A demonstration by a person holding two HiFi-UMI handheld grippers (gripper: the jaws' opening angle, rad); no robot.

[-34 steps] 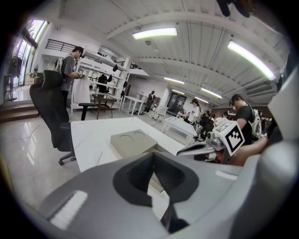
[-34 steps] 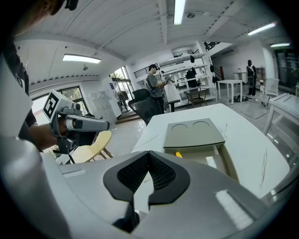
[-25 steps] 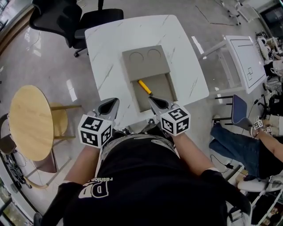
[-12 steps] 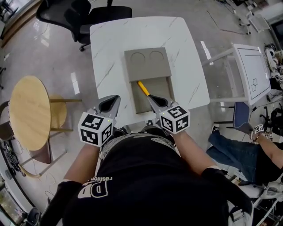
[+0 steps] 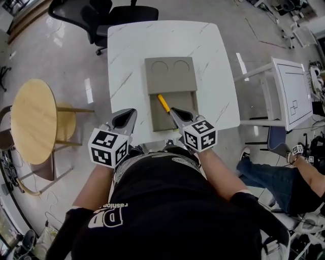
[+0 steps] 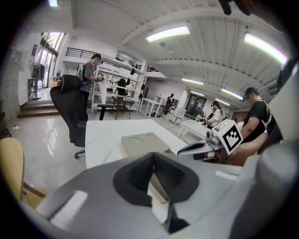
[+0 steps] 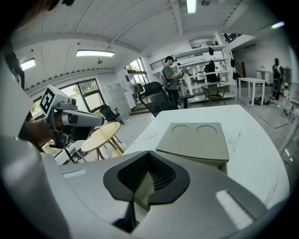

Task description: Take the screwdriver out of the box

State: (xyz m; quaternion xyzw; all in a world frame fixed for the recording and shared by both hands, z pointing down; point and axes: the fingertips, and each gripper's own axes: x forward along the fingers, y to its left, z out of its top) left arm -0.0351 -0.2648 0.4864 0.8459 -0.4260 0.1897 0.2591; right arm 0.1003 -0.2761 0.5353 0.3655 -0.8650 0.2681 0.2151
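Observation:
A grey box (image 5: 170, 76) lies on the white marble table (image 5: 127, 56), its lid slid back over the far half. In the open near half lies a screwdriver with a yellow handle (image 5: 162, 102); its shaft runs under my right gripper. My right gripper (image 5: 172, 109) hovers shut over the open tray, its tip just beside the handle. My left gripper (image 5: 130, 111) is shut and empty over the table's near edge, left of the box. The box (image 6: 140, 144) shows beyond the left gripper (image 6: 153, 155), and the box lid (image 7: 196, 140) shows beyond the right gripper (image 7: 148, 153).
A round wooden table (image 5: 33, 127) stands at the left and a black office chair (image 5: 109, 15) behind the marble table. A white side table (image 5: 293, 89) is at the right, and a seated person's leg (image 5: 269, 175) shows beside it. Several people stand in the background.
Both grippers keep nearly the same place and stay shut. The head view has drifted a little, so the table and box sit slightly further right in the picture.

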